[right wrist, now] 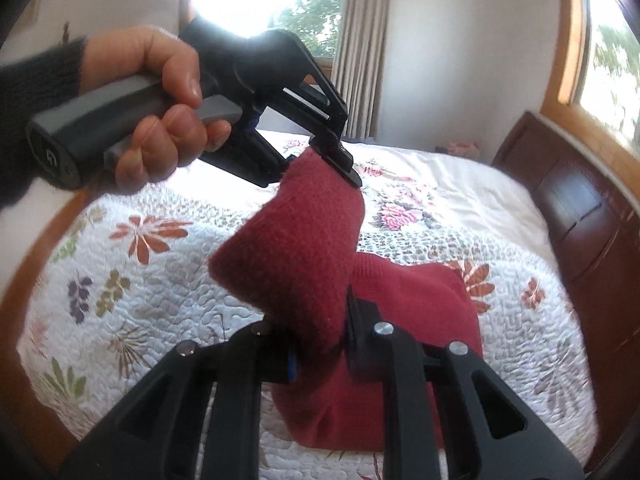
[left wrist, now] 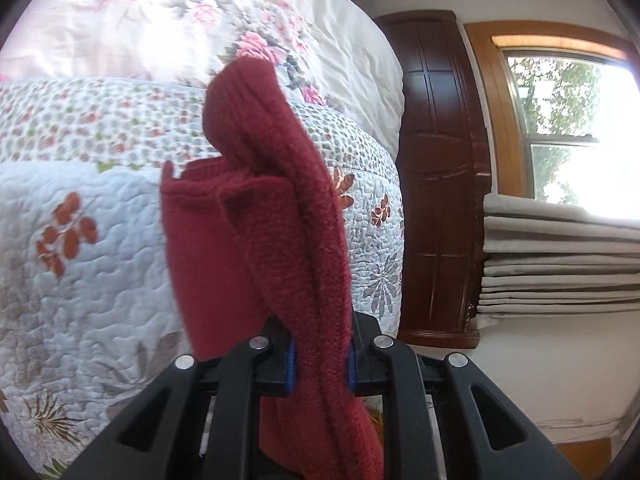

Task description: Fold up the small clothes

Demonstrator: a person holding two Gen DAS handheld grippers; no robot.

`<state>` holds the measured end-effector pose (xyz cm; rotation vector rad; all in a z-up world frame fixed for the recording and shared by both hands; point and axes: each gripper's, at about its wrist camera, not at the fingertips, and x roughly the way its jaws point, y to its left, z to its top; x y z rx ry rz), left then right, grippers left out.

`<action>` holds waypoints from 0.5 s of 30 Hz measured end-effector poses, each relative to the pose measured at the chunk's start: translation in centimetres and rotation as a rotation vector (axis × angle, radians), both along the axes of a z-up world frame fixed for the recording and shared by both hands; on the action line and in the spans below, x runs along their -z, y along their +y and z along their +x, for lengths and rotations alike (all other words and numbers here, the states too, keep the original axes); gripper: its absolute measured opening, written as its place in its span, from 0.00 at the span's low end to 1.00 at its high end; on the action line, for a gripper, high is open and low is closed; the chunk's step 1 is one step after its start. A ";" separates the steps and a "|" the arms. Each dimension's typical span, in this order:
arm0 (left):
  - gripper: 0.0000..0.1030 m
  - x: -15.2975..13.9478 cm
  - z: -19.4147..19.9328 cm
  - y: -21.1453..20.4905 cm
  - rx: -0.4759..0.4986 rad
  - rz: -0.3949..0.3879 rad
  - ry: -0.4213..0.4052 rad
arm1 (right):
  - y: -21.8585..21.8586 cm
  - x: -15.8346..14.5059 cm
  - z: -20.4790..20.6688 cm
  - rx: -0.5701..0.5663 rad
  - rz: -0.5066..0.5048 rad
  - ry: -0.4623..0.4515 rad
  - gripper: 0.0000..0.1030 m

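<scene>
The right gripper (right wrist: 320, 354) is closed on a fold of a red knitted garment (right wrist: 304, 256), the cloth pinched between its blue-lined fingers. From there the knit is drawn up and across to the left gripper (right wrist: 326, 160), whose jaws are likewise clamped on it near the opposite end; that tool is held by a hand (right wrist: 160, 108) in a dark sleeve. In the left wrist view the same grip is seen close up — thick doubled layers are squeezed between the pads of the left gripper (left wrist: 320, 368).

The garment is held in the air between the two tools, its lower part hanging down over a floral quilt (right wrist: 160, 280) on the bed. The step in hand is judged to be the lift and spread before a fold. Next, the piece probably needs to be pulled taut and lowered flat onto the quilt — evenly, so that no bunching is carried into the fold.

Counted: one red garment, two grippers, one visible hand, one quilt.
</scene>
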<state>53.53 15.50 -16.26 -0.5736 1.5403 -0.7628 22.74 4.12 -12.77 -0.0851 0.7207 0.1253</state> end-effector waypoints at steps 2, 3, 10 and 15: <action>0.16 -0.2 0.0 -2.1 0.013 0.017 0.000 | -1.9 0.0 0.1 0.016 0.033 0.002 0.15; 0.16 -0.2 -0.1 -3.2 0.021 0.027 0.001 | -2.6 0.2 0.1 0.023 0.043 0.004 0.15; 0.15 0.8 -0.4 -9.8 0.069 0.105 0.006 | -8.9 1.8 0.3 0.082 0.152 0.035 0.15; 0.15 2.6 -0.8 -14.3 0.103 0.188 0.021 | -12.6 3.7 0.2 0.111 0.230 0.070 0.15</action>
